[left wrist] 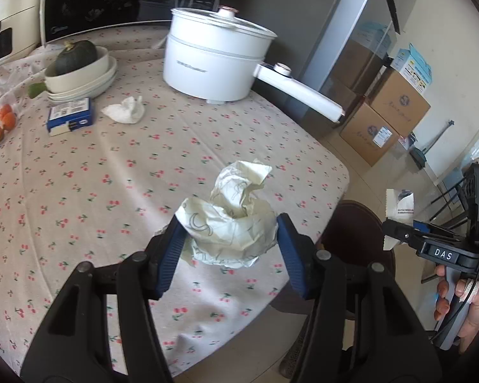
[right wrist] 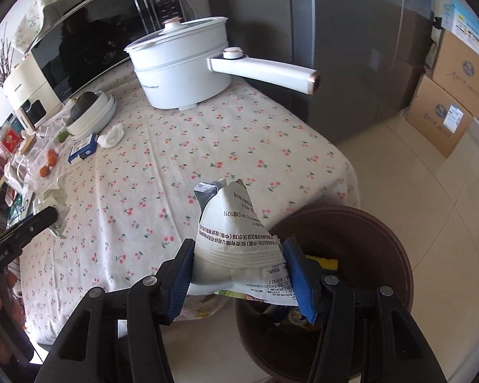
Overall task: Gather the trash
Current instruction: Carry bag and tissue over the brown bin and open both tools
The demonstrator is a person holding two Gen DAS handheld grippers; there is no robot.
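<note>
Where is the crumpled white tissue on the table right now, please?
In the left wrist view, the crumpled tissue lies far left on the tablecloth, between the blue box and the white pot.

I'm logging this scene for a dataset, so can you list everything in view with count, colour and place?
crumpled paper: 1, cream, between the left gripper's pads above the table
snack wrapper: 1, white, printed, in the right gripper above the bin
bin: 1, dark brown, floor by the table corner
tissue: 1, white, table near the bowls
electric pot: 1, white, far side of the table
bowls: stacked, white, holding a dark squash
box: 1, blue, beside the bowls
oranges: about three, table's left edge
microwave: 1, black-fronted, behind the table
cardboard boxes: several, brown, floor
left gripper: black, blue pads
right gripper: same
</note>
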